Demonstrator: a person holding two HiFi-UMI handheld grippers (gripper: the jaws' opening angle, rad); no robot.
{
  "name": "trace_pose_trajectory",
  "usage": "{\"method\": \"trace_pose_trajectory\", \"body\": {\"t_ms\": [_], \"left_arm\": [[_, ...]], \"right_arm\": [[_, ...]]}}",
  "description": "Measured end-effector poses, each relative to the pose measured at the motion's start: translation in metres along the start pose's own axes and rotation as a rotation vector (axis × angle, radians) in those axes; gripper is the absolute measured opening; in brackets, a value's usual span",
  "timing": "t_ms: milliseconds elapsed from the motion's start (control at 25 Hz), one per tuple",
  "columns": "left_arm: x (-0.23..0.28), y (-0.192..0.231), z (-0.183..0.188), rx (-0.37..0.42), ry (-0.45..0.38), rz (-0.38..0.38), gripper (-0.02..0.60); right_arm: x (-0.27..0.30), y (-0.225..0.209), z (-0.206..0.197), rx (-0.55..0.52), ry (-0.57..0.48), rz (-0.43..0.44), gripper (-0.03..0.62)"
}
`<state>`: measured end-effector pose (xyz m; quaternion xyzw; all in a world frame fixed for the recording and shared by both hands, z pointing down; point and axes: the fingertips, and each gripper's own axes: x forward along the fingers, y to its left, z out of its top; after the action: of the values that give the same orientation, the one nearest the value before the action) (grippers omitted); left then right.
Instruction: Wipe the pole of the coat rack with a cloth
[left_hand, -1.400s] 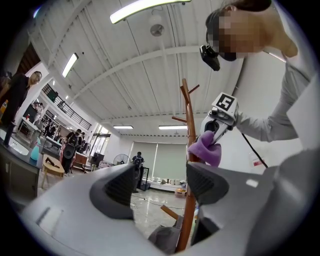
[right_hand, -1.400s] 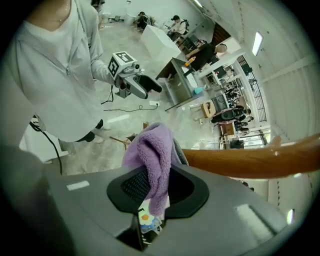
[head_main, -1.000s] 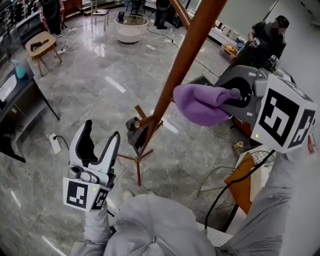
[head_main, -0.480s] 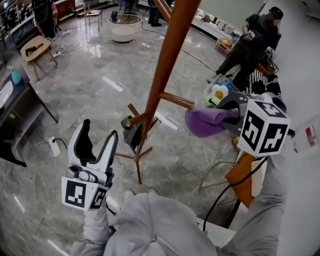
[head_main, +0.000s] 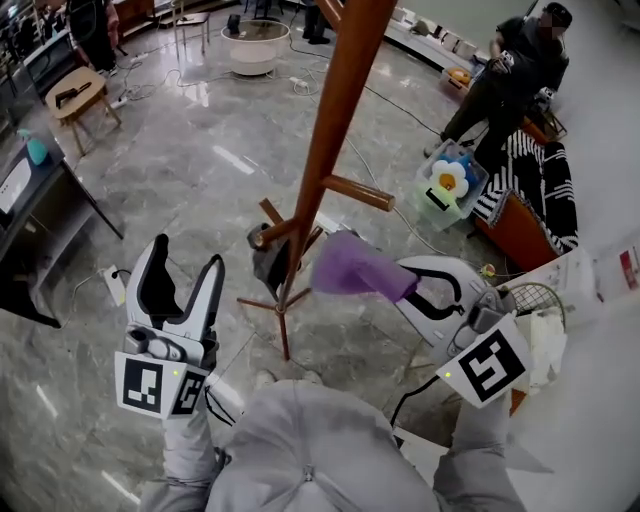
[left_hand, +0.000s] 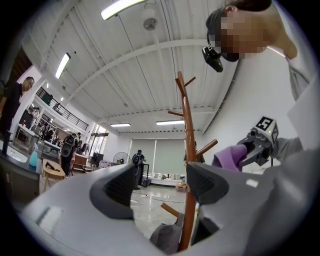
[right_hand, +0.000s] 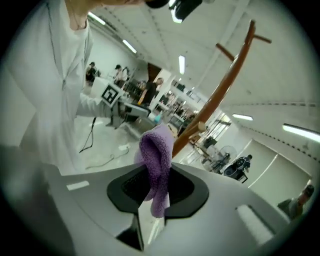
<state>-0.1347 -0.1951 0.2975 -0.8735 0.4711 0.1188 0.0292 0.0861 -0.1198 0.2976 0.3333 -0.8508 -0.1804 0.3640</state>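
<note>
Honestly, the purple cloth (head_main: 350, 272) is pinched by one end in the right gripper (head_main: 408, 292). The jaws are closed tight on a fold, and the rest is bunched out front like a pad. It's held low on the wooden pole (head_main: 335, 120), just beside it under a side peg (head_main: 358, 192). Whether it's actually touching the wood can't be told.

The cloth looks soft, light and floppy, so a deep bite on the fold is probably needed or the wad will get dragged out by friction. The pole reads as stiff and smooth, maybe a bit slick with varnish. The rack is tall on thin splayed legs (head_main: 280, 312), so it could likely be rocked by a hard sideways push.

The left gripper (head_main: 185, 258) is held wide open with nothing between its jaws, off to the left and well apart from the pole. The pole could probably be steadied with it at a bare stretch between pegs. A dark garment (head_main: 268, 262) is hung on a low peg, so strokes down there would be blocked.
</note>
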Motion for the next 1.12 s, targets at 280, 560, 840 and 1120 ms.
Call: {"method": "trace_pose_trajectory", "body": {"t_ms": [280,560,840,1120], "left_arm": [[-0.006,0.004,0.014,-0.036,-0.044,0.003,0.347],[-0.016,0.015,0.009,-0.042,-0.033,0.034,0.347],[-0.017,0.02,0.003,-0.056,-0.024,0.047,0.347],[-0.014,0.026,-0.015,-0.029,0.03,0.051,0.347]], "right_arm": [[0.008,-0.021,0.093,0.088,-0.445,-0.28,0.066],[0.021,-0.053,0.126,0.094,-0.591,-0.598,0.066],[0.067,-0.041,0.081,-0.096,-0.257,-0.746,0.066],[0.097,-0.032,0.051,-0.062,-0.182,-0.681,0.066]]}}
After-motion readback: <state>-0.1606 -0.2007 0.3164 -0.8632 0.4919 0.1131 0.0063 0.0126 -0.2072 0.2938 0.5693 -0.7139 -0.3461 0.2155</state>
